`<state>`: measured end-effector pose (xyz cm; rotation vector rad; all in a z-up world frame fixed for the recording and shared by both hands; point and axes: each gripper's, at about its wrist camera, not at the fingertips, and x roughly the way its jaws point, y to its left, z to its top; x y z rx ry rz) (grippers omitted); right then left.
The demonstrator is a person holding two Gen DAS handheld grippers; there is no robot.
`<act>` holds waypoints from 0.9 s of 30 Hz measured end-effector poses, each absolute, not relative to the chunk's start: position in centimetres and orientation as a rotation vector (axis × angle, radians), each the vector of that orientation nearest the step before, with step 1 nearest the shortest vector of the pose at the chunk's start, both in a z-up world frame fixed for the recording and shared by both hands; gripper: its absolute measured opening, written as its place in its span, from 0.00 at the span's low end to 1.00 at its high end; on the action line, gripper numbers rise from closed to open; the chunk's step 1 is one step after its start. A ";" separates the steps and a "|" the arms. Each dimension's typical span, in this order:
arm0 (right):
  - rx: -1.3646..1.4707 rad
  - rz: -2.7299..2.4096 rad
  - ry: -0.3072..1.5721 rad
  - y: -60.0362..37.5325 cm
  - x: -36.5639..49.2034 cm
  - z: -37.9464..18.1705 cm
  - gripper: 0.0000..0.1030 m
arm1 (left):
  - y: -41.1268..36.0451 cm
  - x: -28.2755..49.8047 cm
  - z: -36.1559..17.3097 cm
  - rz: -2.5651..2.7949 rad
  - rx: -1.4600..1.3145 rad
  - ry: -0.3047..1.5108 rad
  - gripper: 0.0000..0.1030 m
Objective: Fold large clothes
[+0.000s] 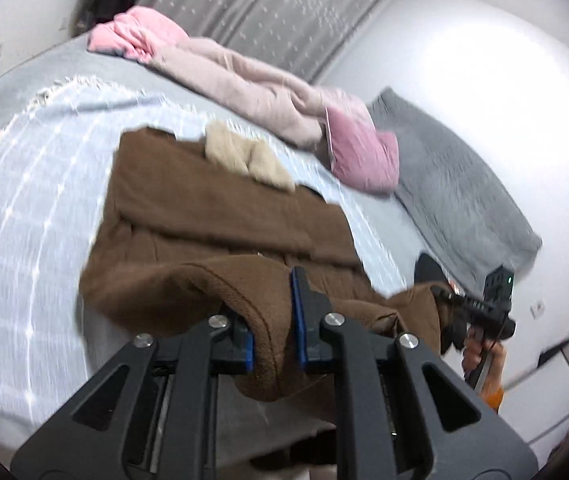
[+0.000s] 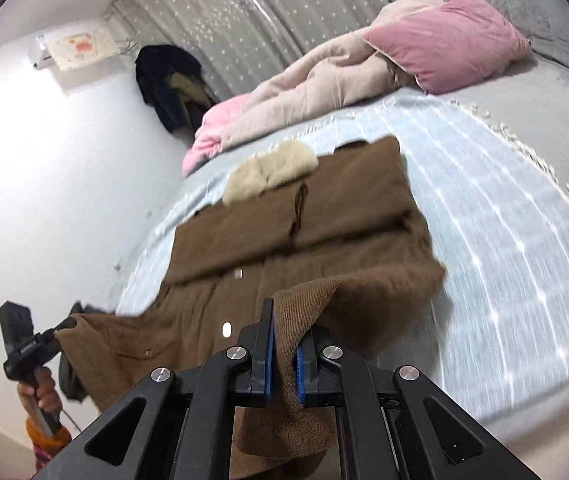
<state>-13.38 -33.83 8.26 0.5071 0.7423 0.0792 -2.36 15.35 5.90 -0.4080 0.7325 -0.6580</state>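
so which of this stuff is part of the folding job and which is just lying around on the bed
In the job: brown coat, hem pinched by left tongs and right tongs.

Lying about: pink pillow, beige quilt, grey pillow, dark jacket by the curtain.

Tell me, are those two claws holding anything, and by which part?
Both hold the brown coat: the left gripper and the right gripper each pinch its lower hem, at opposite ends.

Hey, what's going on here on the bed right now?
A person is folding a brown coat that lies on a light blue blanket on the bed. The left gripper and the right gripper each clamp a corner of the coat's hem, lifted off the bed. The cream fur collar end lies flat. Pink bedding is piled behind it.
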 end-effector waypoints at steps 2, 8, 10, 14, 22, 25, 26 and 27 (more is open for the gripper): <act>0.524 0.060 0.737 -34.4 -11.4 8.3 0.07 | 16.1 0.1 5.9 -0.620 -0.439 0.714 0.16; 0.630 -0.022 0.695 -37.7 -5.8 7.0 0.07 | 18.7 6.6 3.7 -0.519 -0.558 0.686 0.17; 0.663 -0.053 0.687 -39.2 -4.5 5.9 0.07 | 19.4 8.6 2.3 -0.483 -0.596 0.685 0.17; 0.734 -0.103 0.707 -42.3 -1.9 2.1 0.07 | 20.5 12.4 -3.0 -0.397 -0.663 0.738 0.17; 0.761 -0.210 0.868 -44.7 2.1 -4.3 0.08 | 18.8 17.2 -9.0 -0.255 -0.645 0.916 0.20; 0.779 -0.186 0.878 -44.8 2.1 -4.1 0.14 | 18.0 17.3 -7.3 -0.256 -0.580 0.936 0.25; 0.785 -0.177 0.881 -44.9 1.9 -3.8 0.19 | 17.8 16.9 -6.4 -0.267 -0.549 0.932 0.33; 0.792 -0.164 0.873 -45.0 1.5 -3.3 0.23 | 17.7 16.5 -5.5 -0.279 -0.517 0.912 0.38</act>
